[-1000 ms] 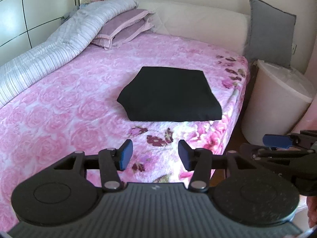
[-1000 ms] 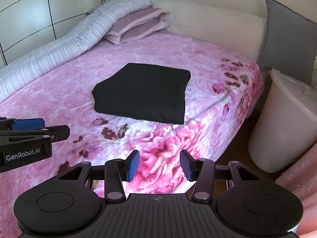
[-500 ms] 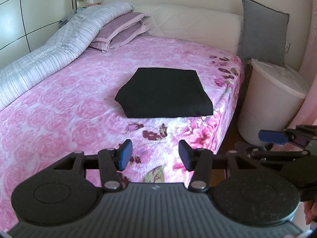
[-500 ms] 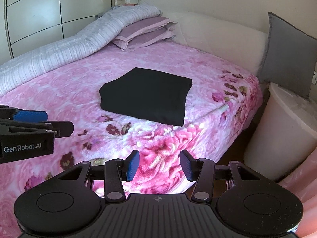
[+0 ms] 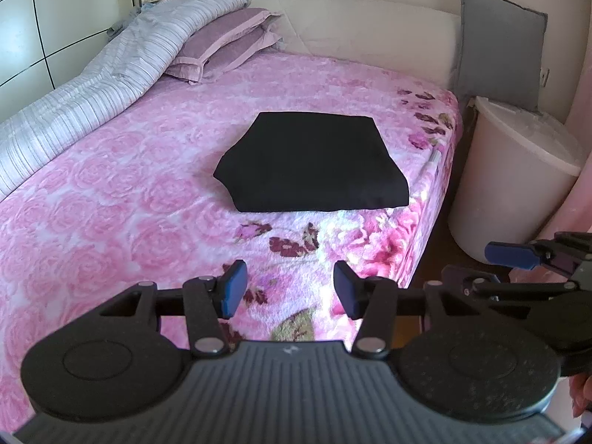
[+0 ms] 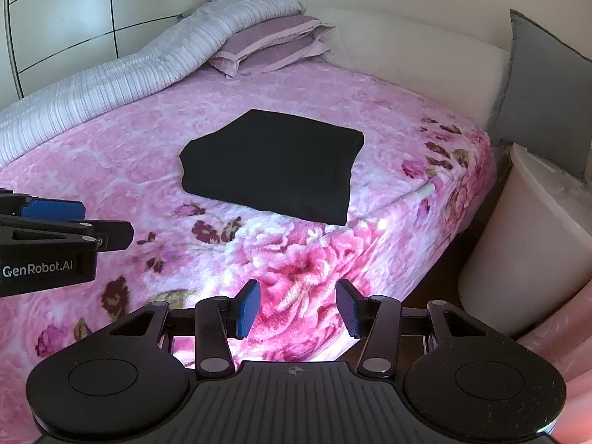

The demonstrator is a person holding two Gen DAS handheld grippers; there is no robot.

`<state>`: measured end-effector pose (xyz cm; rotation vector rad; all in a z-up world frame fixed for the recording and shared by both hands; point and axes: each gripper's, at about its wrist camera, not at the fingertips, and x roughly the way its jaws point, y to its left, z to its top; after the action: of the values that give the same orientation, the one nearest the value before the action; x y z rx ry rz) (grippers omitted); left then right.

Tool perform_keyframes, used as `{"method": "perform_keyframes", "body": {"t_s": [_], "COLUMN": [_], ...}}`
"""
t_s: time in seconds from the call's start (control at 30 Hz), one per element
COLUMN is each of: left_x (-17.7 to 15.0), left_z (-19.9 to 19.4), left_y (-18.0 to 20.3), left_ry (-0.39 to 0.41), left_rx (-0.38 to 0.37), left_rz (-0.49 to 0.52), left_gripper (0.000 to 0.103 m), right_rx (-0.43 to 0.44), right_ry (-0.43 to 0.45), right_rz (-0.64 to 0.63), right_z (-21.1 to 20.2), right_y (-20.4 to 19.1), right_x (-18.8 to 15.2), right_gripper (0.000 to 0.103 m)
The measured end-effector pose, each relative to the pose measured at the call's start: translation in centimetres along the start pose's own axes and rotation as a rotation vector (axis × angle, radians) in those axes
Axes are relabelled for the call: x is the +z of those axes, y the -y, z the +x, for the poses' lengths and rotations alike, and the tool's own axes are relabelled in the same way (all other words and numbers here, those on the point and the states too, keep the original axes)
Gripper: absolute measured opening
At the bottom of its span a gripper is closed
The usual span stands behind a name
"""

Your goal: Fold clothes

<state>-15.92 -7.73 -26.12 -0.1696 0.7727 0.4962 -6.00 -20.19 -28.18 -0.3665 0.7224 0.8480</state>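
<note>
Only the framing is altered, and slightly. In the right wrist view the left gripper is seen a little higher at the left edge than one second earlier, and the folded black garment is displaced slightly up and to the right. The wardrobe panels are shown less tilted than before. In the left wrist view the grey cushion and the white bucket are shifted a little upward, and the right gripper is seen marginally higher and further left.
</note>
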Motion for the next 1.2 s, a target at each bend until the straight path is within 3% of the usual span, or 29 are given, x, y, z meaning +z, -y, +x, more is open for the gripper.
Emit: {"method": "perform_keyframes", "body": {"t_s": [0.5,1.2], "left_x": [0.4,1.5], "left_z": [3.1,11.0], "left_y": [0.2,-1.9], "left_ry": [-0.049,-0.135], "left_rx": [-0.015,-0.033], "left_rz": [0.0,-0.035], "left_gripper": [0.047,0.048], "right_rx": [-0.016,-0.052], "right_ry": [-0.044,-0.144], "right_rz": [0.009,0.047], "right_z": [2.1,9.4], "right_y": [1.0,3.6], "right_x": [0.2,1.5], "right_gripper": [0.049,0.049]}}
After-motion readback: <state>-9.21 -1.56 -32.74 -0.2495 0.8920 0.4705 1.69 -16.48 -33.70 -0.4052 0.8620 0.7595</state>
